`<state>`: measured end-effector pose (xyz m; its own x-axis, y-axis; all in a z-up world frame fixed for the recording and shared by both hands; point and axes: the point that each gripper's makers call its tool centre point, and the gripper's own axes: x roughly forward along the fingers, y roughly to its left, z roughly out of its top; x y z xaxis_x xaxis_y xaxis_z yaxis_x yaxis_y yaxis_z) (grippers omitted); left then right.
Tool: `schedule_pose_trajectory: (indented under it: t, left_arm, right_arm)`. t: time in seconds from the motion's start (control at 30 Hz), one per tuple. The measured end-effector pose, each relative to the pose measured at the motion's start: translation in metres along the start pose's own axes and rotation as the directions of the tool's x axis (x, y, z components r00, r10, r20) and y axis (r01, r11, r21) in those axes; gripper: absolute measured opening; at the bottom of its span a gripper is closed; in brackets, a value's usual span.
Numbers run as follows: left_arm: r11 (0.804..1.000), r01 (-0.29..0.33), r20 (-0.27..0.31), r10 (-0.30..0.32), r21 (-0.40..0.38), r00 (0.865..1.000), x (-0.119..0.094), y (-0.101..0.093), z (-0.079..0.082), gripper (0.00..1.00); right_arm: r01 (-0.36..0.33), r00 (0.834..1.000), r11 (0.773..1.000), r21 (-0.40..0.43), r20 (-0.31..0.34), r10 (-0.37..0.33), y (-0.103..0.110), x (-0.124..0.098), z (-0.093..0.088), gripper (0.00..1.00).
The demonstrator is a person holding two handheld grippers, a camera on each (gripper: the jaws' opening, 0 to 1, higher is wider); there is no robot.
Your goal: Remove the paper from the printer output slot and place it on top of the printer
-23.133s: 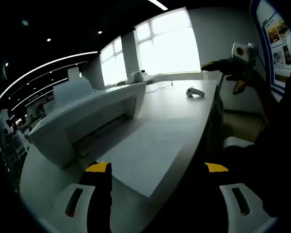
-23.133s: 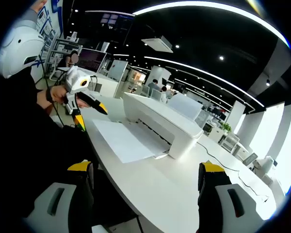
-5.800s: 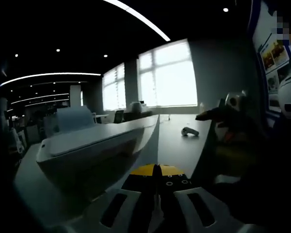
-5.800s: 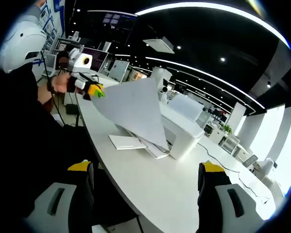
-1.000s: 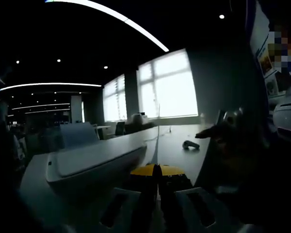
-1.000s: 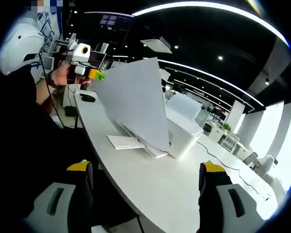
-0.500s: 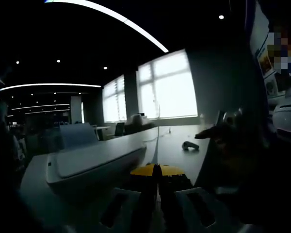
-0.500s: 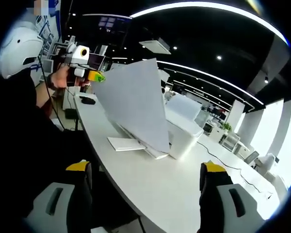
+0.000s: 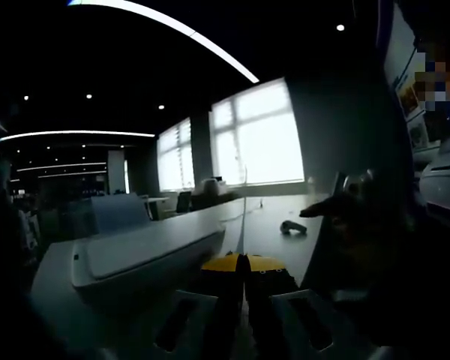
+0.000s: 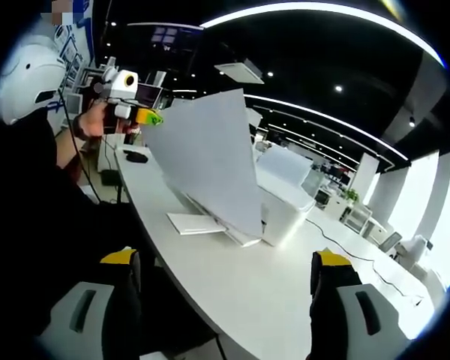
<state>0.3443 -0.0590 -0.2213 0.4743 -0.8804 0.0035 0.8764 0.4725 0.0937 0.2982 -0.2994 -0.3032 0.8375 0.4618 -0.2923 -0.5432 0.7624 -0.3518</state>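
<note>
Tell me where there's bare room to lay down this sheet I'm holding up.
The printer has a flat, bare lid, bordered behind by its raised rear tray. The desk is also bare between the printer and the right tongs. It is crowded in front of the printer, where the held paper hangs over the output tray.

One printer (image 10: 285, 201), one paper sheet (image 10: 206, 161) (lifted), two grippers (image 10: 148, 116).

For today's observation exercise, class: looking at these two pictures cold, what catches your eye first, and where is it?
The big white sheet of paper held up in the air, pinched at its corner by the left hand-held gripper. Below and behind it sits the white printer on the long white table. In the left gripper view, bright windows glow beyond the printer.
</note>
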Motion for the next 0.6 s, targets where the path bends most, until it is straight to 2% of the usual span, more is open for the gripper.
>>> schedule_pose_trajectory:
  t: [0.6]
  left_arm:
    - [1.000,0.007,0.005,-0.007,0.012,1.000,-0.0011,-0.0022,0.0093,0.06]
  right_arm:
    - [0.002,1.000,1.000,0.018,0.023,-0.002,-0.0026,-0.0020,0.0053,0.90]
